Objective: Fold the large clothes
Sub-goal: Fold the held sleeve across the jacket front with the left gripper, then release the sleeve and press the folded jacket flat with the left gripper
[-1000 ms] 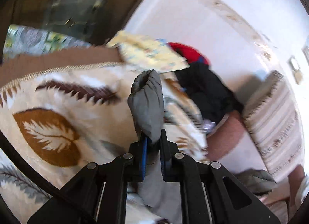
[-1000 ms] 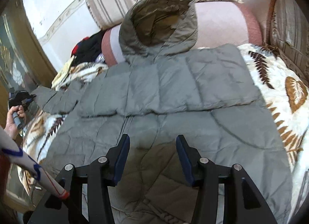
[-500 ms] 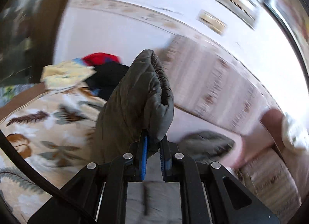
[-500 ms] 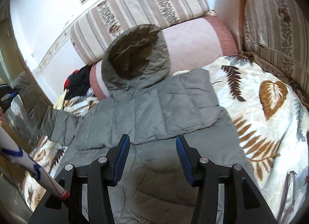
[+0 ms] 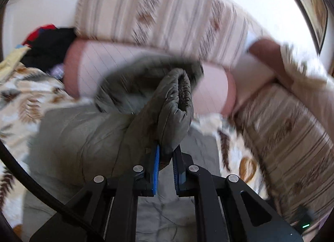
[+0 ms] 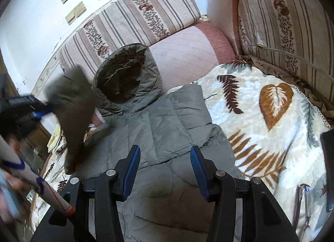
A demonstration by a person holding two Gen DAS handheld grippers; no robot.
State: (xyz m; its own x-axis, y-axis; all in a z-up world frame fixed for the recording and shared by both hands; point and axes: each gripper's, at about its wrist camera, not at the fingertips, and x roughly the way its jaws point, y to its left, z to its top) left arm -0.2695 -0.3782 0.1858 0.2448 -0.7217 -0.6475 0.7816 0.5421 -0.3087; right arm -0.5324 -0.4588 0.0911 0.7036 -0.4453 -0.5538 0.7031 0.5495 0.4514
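Note:
A grey-green hooded puffer jacket (image 6: 167, 129) lies spread on a leaf-patterned blanket (image 6: 271, 121), hood (image 6: 127, 73) against the sofa back. My left gripper (image 5: 167, 154) is shut on the jacket's sleeve cuff (image 5: 177, 104) and holds it lifted above the jacket body (image 5: 79, 135). In the right wrist view that sleeve (image 6: 73, 108) hangs raised at the left, held by the left gripper (image 6: 39, 112). My right gripper (image 6: 163, 169) is open and empty, hovering over the jacket's lower body.
Striped sofa cushions (image 6: 133, 20) and a pink bolster (image 6: 183, 54) line the back; another cushion (image 6: 288, 25) stands at the right. A pile of dark and red clothes (image 5: 46, 43) lies at the far left. Pens (image 6: 302, 200) lie on the blanket at the right.
My left gripper has swung right with the sleeve cuff, lifting it from the blanket's left side over the jacket body toward the hood. My right gripper stayed open and drifted slightly.

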